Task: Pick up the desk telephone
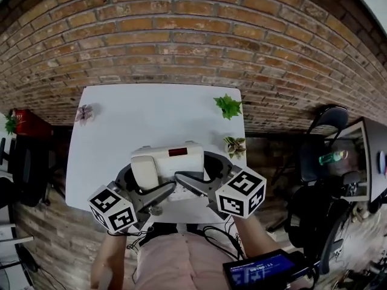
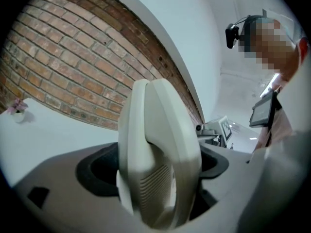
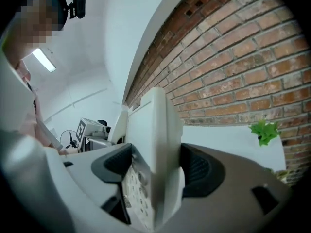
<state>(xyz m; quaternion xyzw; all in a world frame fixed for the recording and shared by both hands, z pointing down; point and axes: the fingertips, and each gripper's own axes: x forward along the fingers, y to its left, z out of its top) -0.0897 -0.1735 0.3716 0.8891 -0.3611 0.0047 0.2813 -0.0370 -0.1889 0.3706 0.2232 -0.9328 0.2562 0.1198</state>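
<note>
Jaws of the left gripper (image 2: pixel 155 166) and right gripper (image 3: pixel 156 168) each pinch the desk telephone (image 1: pixel 169 162) from opposite sides.

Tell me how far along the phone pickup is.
Done: both grips are made, with the left gripper and the right gripper each clamped on one side of the desk telephone. In hand: the lift; the phone looks raised off the white table. Left: probably nothing beyond keeping it level.
</note>
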